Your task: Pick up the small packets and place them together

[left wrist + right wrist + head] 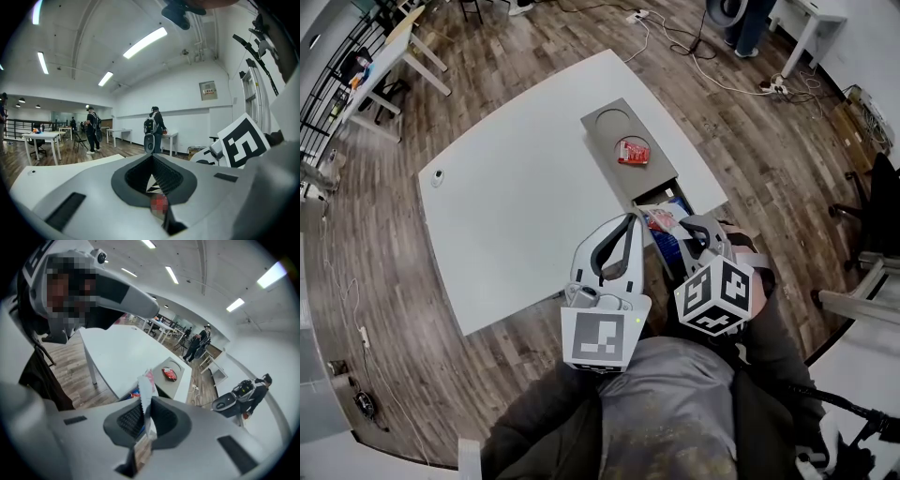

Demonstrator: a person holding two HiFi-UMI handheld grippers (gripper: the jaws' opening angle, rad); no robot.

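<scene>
The right tool [692, 231] [146, 403] is pinching a thin white packet with a pink upper corner [145, 386]. In the right gripper view the packet stands edge-on between the dark ribbed pads and sticks out past their tips. The held packet cannot be made out clearly in the head view.

Straight ahead of this tool and below it lies a long grey rectangular tray [602, 127] [182, 380] on the white tabletop [525, 206] [117, 350]. A red foil packet [633, 150] [169, 374] lies flat on the tray's middle section, well beyond the tool's tips. The tray's near end is an open compartment [661, 202] just under and in front of the right tool. It holds loose blue and red packets [667, 240] [134, 393].

The left tool [627, 220] [152, 158] is beside the right one, on its left, and points nearly level across the tabletop [56, 173]. Its pads are pressed together at the tips and grip nothing. A small white and red blur shows through the slit behind them, and I cannot tell what it is. The right tool's marker cube [241, 143] sits close on its right.
</scene>
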